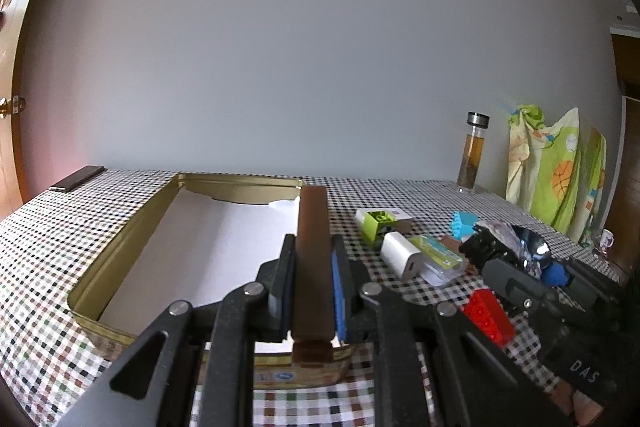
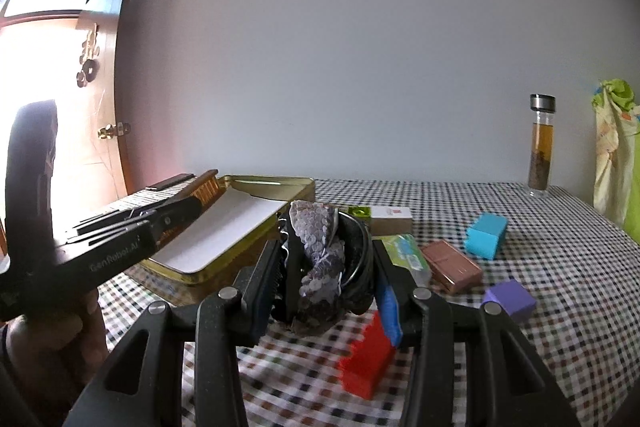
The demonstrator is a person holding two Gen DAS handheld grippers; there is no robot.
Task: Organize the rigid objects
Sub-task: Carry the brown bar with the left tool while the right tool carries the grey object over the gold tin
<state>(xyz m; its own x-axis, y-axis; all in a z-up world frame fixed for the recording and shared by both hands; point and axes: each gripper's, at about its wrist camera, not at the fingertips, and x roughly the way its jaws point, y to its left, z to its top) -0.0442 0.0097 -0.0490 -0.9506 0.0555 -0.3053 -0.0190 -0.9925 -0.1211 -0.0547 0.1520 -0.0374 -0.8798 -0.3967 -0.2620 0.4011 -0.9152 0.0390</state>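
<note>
My left gripper is shut on a long brown wooden brush, held lengthwise above the right side of an open gold tin lined with white paper. In the right wrist view the same left gripper reaches over the tin with the brush showing its bristles. My right gripper is shut on a black pouch with grey sequins, raised above the checked tablecloth just right of the tin. The right gripper and pouch also show in the left wrist view.
On the cloth lie a red toothed block, a blue block, a purple block, a copper box, a green packet, a white-green box and a white power bank. A glass bottle stands by the wall.
</note>
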